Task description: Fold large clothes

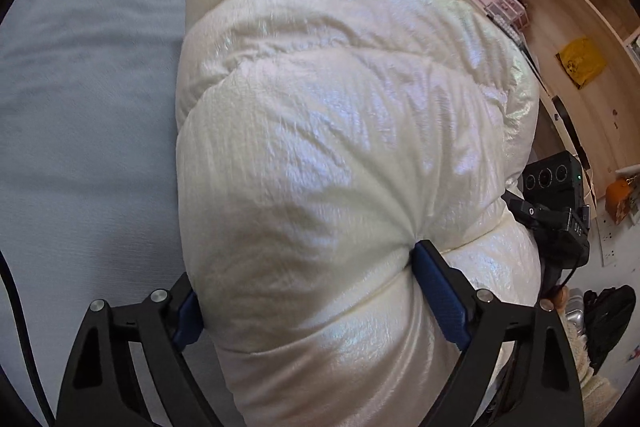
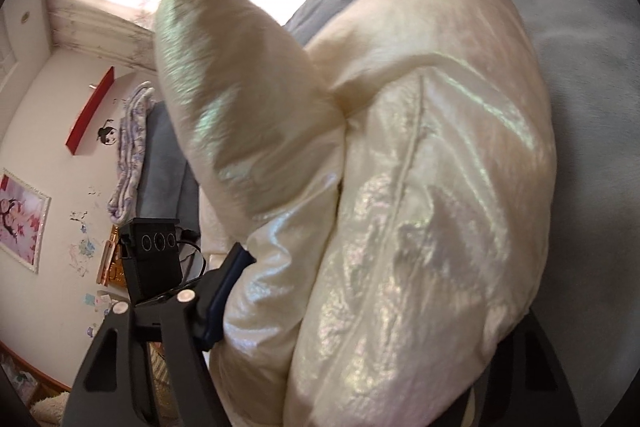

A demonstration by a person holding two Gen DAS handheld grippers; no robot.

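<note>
A puffy cream-white down jacket [image 1: 340,115] with a pearly sheen lies bunched on the blue-grey bed [image 1: 88,75]. My left gripper [image 1: 304,269] is clamped around its near bulge. The right blue pad [image 1: 436,291] dents the fabric and the left pad [image 1: 188,315] is half buried in it. In the right wrist view the same jacket [image 2: 420,207] fills the frame, with a sleeve-like roll [image 2: 232,95] sticking up. My right gripper [image 2: 380,291] holds a thick fold. Its left pad [image 2: 224,291] presses the fabric, while the right finger is hidden behind the jacket.
A wooden shelf unit [image 1: 576,39] with boxes and books stands beyond the bed on the right, a black bag [image 1: 608,323] on the floor below. A folded floral blanket [image 2: 132,147] and a grey pillow [image 2: 168,163] lie by the wall.
</note>
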